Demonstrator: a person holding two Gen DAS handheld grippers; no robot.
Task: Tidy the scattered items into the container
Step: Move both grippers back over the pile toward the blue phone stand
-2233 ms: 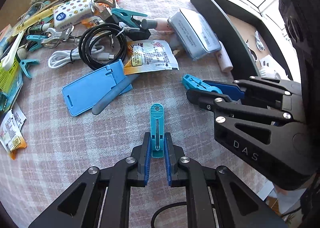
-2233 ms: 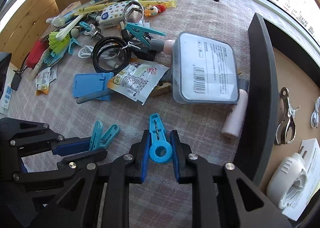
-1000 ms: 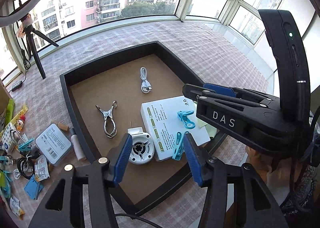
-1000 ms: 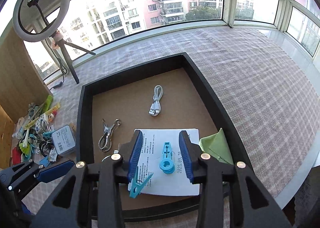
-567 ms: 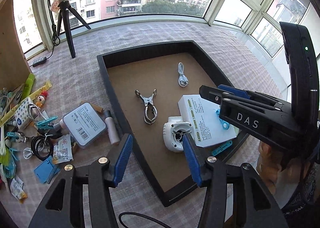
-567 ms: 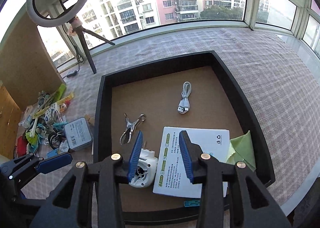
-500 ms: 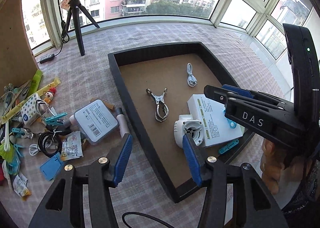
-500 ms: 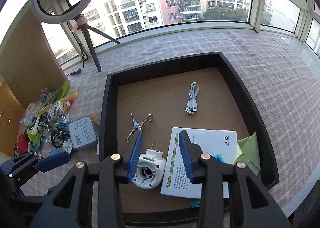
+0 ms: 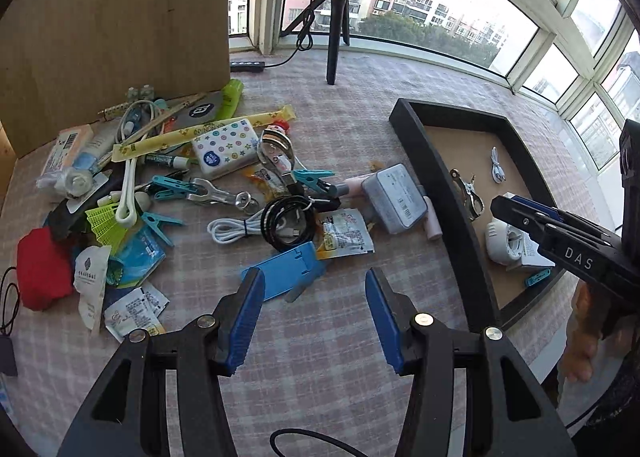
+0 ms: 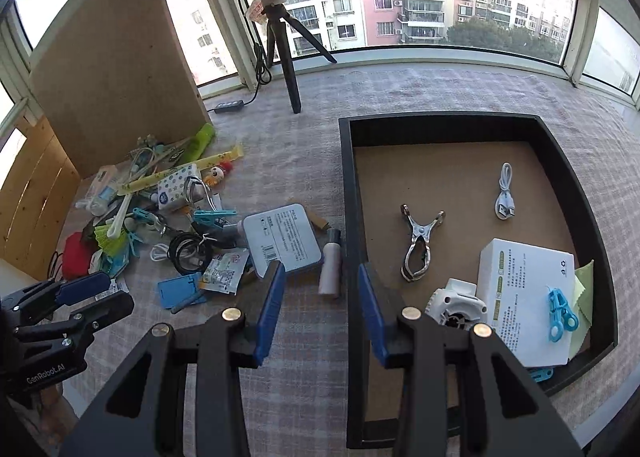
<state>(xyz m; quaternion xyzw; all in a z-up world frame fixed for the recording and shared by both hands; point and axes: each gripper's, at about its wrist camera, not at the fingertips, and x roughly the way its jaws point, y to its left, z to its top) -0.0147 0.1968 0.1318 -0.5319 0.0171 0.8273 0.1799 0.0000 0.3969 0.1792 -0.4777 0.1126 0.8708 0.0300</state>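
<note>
Both grippers have swung away from the tray and back toward the clutter since half a second ago; the two pegs they carried earlier now lie inside the tray. The left gripper is spread wide and holds nothing, hovering over the table with the blue phone stand just beyond its fingertips. The right gripper is also wide and empty, straddling the near left wall of the black tray. Inside the tray, a blue peg rests on the white box, beside a white adapter, with a metal clip and white cable farther back. The scattered pile, including the grey tin and black cable, lies left of the tray.
</note>
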